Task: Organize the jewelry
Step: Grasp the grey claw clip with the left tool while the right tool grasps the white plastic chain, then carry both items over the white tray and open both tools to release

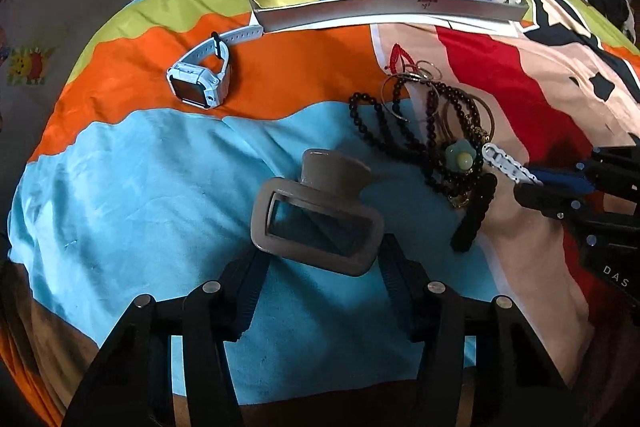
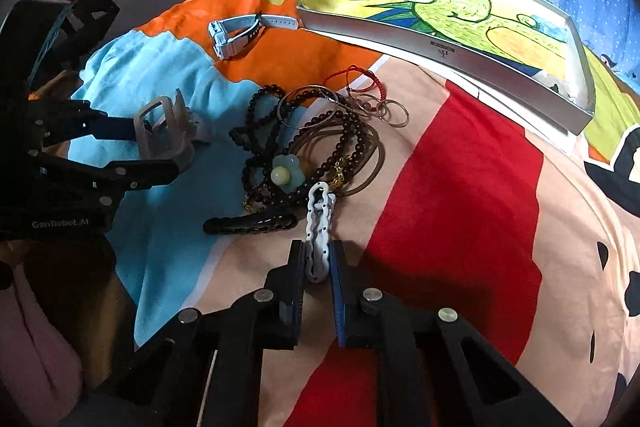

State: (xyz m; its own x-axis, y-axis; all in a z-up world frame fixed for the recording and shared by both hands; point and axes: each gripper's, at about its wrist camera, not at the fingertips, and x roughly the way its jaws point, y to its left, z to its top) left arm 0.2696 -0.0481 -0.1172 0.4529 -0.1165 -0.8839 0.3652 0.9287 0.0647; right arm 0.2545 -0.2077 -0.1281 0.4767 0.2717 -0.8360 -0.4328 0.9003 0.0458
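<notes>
My left gripper [image 1: 320,251] is shut on a beige claw hair clip [image 1: 316,219], held just above the bed; it also shows in the right wrist view [image 2: 164,135]. My right gripper [image 2: 318,263] is shut on a white hair clip [image 2: 319,227], whose tip [image 1: 506,161] shows in the left wrist view. Beside it lies a tangled pile of dark bead strands [image 2: 320,143], thin rings [image 2: 394,113], a red cord bracelet [image 2: 360,75] and a green flower clip [image 2: 286,173]. A black hair clip [image 2: 250,223] lies in front of the pile.
A light blue smartwatch [image 1: 200,83] lies on the orange part of the bedsheet. A flat white box [image 1: 384,9] with a frog drawing stands at the back. The colourful sheet [image 1: 140,195] covers the bed. Stickers are on the wall at left.
</notes>
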